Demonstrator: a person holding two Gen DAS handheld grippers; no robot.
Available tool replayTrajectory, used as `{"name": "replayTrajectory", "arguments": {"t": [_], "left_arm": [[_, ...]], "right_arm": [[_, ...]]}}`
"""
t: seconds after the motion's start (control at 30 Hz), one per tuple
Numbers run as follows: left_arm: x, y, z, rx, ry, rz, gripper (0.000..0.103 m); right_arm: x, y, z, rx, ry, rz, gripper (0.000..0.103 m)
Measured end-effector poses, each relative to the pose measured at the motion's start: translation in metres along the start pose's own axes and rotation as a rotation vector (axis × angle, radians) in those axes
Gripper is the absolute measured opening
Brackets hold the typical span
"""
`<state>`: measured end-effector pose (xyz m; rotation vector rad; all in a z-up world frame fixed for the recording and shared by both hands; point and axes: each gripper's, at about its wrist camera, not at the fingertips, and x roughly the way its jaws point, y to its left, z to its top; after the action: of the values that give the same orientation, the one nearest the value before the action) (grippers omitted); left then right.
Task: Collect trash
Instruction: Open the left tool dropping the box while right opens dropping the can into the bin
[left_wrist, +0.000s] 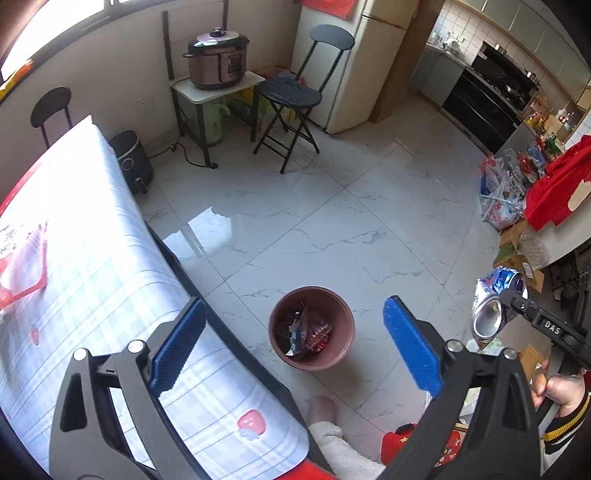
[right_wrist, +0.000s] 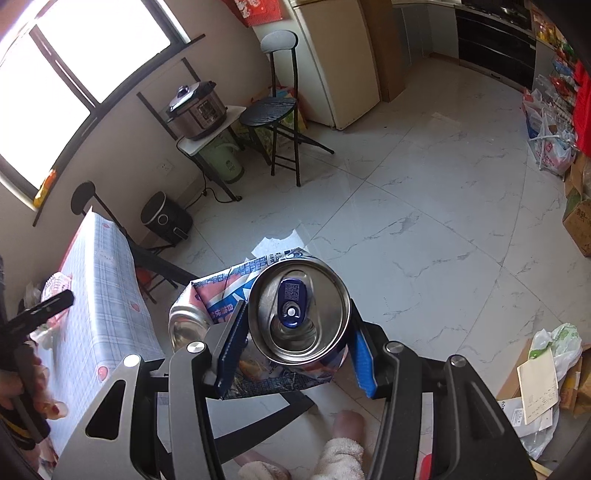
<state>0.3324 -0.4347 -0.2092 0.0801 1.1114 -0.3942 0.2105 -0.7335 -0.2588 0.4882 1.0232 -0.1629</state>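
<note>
A brown trash bin (left_wrist: 277, 345) stands on the floor by the table's corner, with dark wrappers and a clear bag inside. My left gripper (left_wrist: 293, 306) hangs above it, jaws wide open and nothing between the blue pads (left_wrist: 179, 345). My right gripper (right_wrist: 298, 332) is shut on an opened drink can (right_wrist: 299, 314) printed blue, white and pink. A second crushed can (right_wrist: 184, 325) sticks out to its left. In the left wrist view these cans (left_wrist: 493, 306) hang off to the right of the bin, higher than its rim.
A table with a plaid cloth (left_wrist: 92, 277) lies to the left, with a red-edged plastic bag (left_wrist: 22, 266) on it. A folding chair (left_wrist: 290, 96), a pressure cooker (left_wrist: 218, 59) and an air fryer (left_wrist: 133, 158) stand at the back. Boxes and bags (right_wrist: 546, 373) crowd the right. A slippered foot (left_wrist: 323, 406) is below the bin.
</note>
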Motion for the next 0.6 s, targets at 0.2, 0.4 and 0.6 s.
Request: {"name": "replayTrajectory", "arguments": {"t": [0.2, 0.4, 0.6], "left_arm": [[-0.049, 0.049, -0.026, -0.071, -0.064, 0.070, 0.097], [-0.078, 0.094, -0.048, -0.163, -0.086, 0.129, 0.097], [-0.092, 0.122, -0.070, -0.247, -0.098, 0.149, 0.097]], "right_arm": [[0.034, 0.036, 0.001, -0.156, 0.064, -0.070, 0.050], [0.063, 0.070, 0.004, -0.309, 0.106, -0.156, 0.050], [0.079, 0.100, 0.008, -0.429, 0.130, -0.194, 0.054]]}}
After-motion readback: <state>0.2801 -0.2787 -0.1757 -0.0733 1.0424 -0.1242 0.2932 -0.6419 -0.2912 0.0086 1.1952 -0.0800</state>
